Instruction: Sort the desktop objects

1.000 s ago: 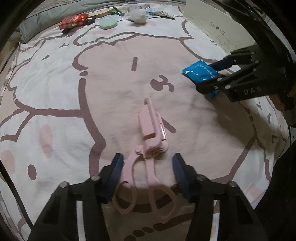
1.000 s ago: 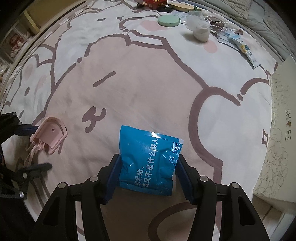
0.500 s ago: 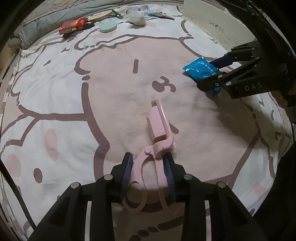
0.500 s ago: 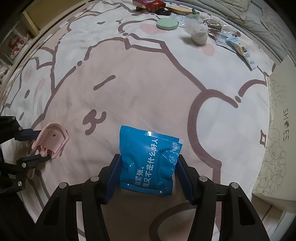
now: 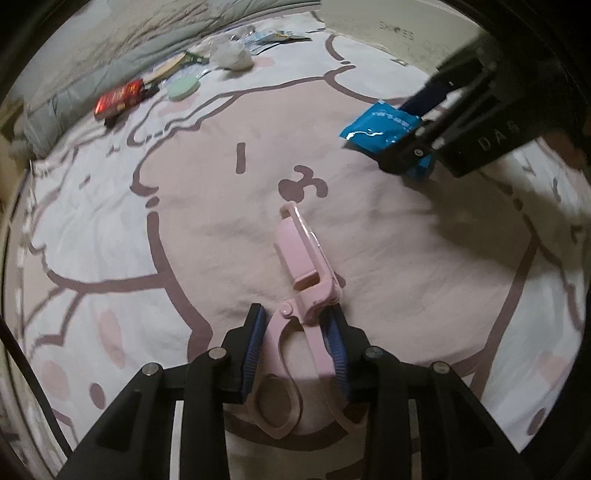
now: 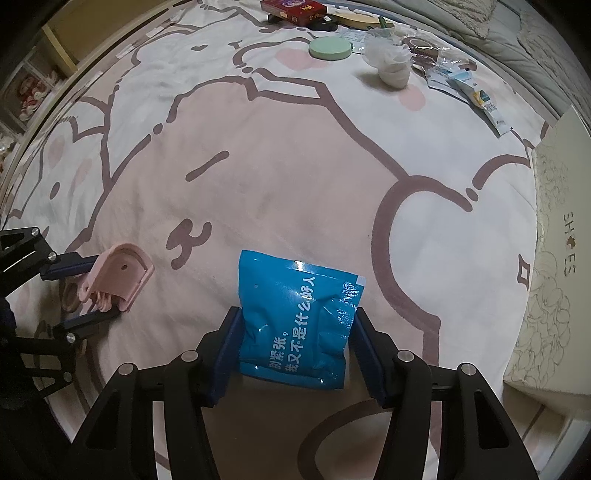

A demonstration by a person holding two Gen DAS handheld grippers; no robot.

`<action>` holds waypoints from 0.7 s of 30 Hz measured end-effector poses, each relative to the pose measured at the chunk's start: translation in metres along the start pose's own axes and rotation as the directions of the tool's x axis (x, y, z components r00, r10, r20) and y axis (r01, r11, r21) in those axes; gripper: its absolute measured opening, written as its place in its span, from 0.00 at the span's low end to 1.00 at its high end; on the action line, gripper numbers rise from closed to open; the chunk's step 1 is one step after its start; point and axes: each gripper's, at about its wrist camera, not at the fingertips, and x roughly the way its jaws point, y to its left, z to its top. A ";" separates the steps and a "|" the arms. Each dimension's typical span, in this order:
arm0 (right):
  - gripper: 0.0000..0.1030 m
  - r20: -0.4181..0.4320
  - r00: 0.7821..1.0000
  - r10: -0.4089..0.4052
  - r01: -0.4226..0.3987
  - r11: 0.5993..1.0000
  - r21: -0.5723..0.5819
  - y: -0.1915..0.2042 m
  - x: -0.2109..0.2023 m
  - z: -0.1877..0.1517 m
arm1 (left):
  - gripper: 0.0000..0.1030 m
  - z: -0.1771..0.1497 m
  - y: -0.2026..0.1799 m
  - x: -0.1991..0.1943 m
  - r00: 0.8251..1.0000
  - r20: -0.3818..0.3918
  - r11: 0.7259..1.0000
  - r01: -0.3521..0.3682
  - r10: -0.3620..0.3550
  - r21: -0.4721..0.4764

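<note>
Left hand-held gripper [image 5: 295, 347] now closing onto the pink scissors' [image 5: 301, 269] handles, no longer spread wide; right hand-held gripper [image 6: 293, 347] unchanged, clamped on blue packet [image 6: 295, 314]; both pickups probably near.

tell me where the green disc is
In the right wrist view the green disc lies at the blanket's far edge, between the red box and the crumpled white bag.

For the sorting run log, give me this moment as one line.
left gripper: closing on pink plastic scissors | right gripper: around blue foil packet | both on pink cartoon blanket
</note>
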 end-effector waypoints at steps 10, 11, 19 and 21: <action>0.57 0.037 0.999 0.000 -0.002 0.999 0.041 -0.010 -0.013 0.008 | 0.31 0.005 0.013 -0.008 0.998 0.035 0.989 0.048 -0.044 -0.138; 0.57 0.041 0.999 0.001 -0.003 0.999 0.047 -0.015 -0.014 0.009 | 0.31 0.006 0.013 -0.009 0.998 0.041 0.988 0.051 -0.046 -0.144; 0.56 0.090 0.996 0.012 -0.018 0.998 0.067 -0.006 -0.030 -0.005 | 0.31 0.017 0.017 -0.027 0.992 0.109 0.976 0.081 -0.060 -0.200; 0.56 0.105 0.994 0.013 -0.021 0.997 0.077 -0.008 -0.035 -0.004 | 0.31 0.021 0.020 -0.031 0.991 0.124 0.975 0.080 -0.055 -0.208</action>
